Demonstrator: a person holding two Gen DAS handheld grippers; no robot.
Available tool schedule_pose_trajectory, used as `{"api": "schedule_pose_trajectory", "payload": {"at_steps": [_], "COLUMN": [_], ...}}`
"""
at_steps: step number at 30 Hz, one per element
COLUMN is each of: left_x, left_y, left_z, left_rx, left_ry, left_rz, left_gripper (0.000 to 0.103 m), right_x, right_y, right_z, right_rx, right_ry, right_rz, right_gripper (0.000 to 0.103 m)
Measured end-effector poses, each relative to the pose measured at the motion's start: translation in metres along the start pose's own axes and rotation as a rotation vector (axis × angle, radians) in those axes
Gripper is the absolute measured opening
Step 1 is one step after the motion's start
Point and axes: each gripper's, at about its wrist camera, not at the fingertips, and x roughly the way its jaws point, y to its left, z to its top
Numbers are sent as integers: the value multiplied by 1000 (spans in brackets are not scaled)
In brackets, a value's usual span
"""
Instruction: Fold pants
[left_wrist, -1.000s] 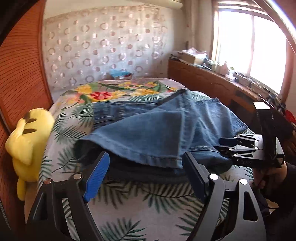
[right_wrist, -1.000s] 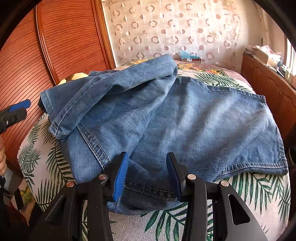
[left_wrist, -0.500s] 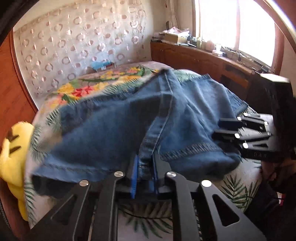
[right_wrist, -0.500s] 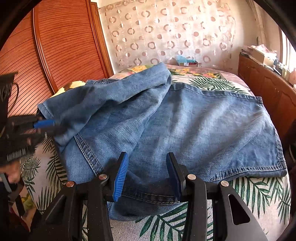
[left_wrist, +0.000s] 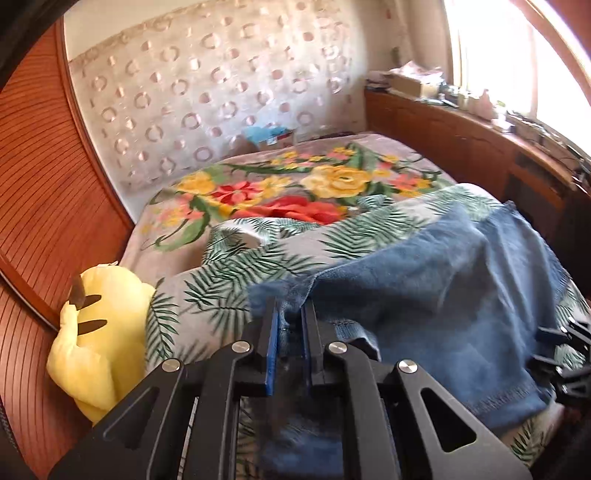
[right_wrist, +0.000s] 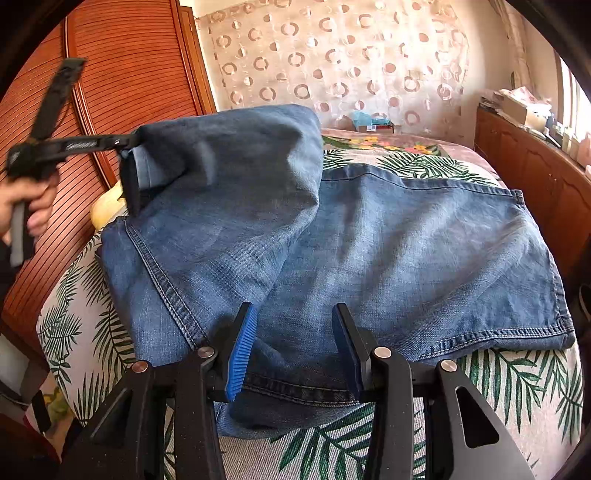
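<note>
Blue denim pants (right_wrist: 406, 240) lie spread on the bed's leaf-print sheet (right_wrist: 517, 387). My left gripper (right_wrist: 127, 142), held by a hand (right_wrist: 33, 203), is shut on a corner of the folded pant leg (right_wrist: 229, 158) and holds it up above the bed's left side. In the left wrist view the left gripper (left_wrist: 290, 314) pinches that denim edge, and the pants (left_wrist: 443, 288) drape away to the right. My right gripper (right_wrist: 293, 314) stands open at the near edge, its pads apart with the denim between them. It also shows as the right gripper (left_wrist: 554, 336) at the picture's right edge.
A yellow plush toy (left_wrist: 99, 332) sits at the bed's left side against the wooden wardrobe (right_wrist: 129, 74). A floral blanket (left_wrist: 295, 184) covers the far end. A wooden sideboard (right_wrist: 535, 158) with clutter runs along the right, under the window.
My left gripper closed on the pant leg's edge, then lifted it up and toward the wardrobe side, so the leg now hangs raised. The right gripper stayed where it was.
</note>
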Motion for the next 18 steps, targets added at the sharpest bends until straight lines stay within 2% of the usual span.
{"api": "schedule_pose_trajectory", "payload": {"at_steps": [3,6,8,10,14,18], "left_x": [14,21,19,15,5,-5], "left_y": [5,9,11,17,23,17], "left_z": [3,2,2,-2,-15,-42], "left_rx": [-6,-10,-11,-31,-52,-48], "left_ry": [30,45,39,29,17,25], "left_rz": [6,9,27,24,13,-18], "left_gripper": [12,23,37,46,48,48], "right_x": [0,-2,-2,-2,-2,-2], "right_y": [0,-1,-2,-2,-2,-2], "right_z": [0,0,0,0,0,0], "right_rx": [-2,0,1,0,0,0], "right_ry": [1,-1,-2,-2,-3,-3], "right_rz": [0,3,4,4,2,3], "right_gripper": [44,44,44,44,44,44]}}
